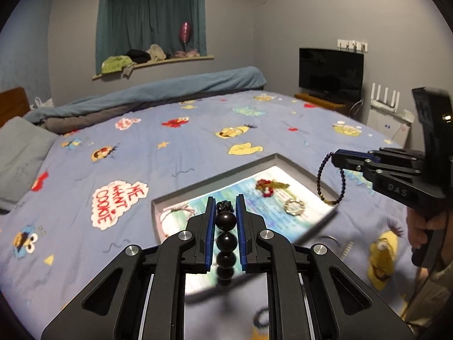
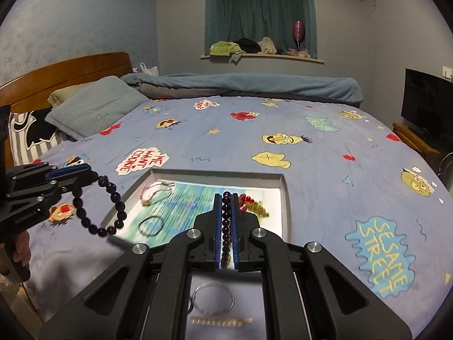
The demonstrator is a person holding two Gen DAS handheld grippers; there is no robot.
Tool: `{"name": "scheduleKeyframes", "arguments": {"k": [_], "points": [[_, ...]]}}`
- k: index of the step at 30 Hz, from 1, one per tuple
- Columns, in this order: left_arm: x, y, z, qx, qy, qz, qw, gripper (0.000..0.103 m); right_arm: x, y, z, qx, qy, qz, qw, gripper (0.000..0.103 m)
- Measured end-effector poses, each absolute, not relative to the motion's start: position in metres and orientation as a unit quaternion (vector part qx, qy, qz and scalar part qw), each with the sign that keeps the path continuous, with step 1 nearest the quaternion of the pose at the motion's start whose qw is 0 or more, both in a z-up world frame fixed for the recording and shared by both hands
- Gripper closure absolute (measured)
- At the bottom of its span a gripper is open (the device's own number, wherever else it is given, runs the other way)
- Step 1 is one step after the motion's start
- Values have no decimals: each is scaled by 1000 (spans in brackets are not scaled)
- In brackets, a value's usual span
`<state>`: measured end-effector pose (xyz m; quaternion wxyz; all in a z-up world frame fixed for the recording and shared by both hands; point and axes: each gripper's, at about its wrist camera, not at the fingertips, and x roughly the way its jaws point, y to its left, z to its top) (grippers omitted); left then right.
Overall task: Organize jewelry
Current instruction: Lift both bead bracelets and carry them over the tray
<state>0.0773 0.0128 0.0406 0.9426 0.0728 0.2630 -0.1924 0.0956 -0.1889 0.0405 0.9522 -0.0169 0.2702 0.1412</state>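
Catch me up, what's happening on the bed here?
A person is sorting jewelry with two handheld grippers over a shallow tray on the bed. The left gripper is shut on a bracelet of big dark beads; the right gripper is shut on a small-bead bracelet. Both are held in the air above the tray. A red piece, a thin ring-shaped bracelet and others already lie in the tray.

My left camera rides low behind its fingers, looking across the bed (image 1: 175, 153) toward the curtained window (image 1: 150, 19). My right camera faces the same way from further right. Both hover close above the tray (image 2: 284, 198), each catching the other gripper.
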Motion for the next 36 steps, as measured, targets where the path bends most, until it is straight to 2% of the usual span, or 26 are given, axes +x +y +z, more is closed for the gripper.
{"name": "scheduleKeyframes", "arguments": {"k": [5,15,25,36], "points": [[120,5,33,58,292,-205,933,88,118,-179,31,-18,280,141,949,97],[178,-20,40,67,302,-224,924,88,155,-155,18,-6,292,177,940,97],[230,-5,-26,38,374,-183,909,88,180,-142,-17,-14,336,181,924,97],[244,-4,-47,38,406,-177,896,88,202,-151,-54,-15,402,144,904,97]]}}
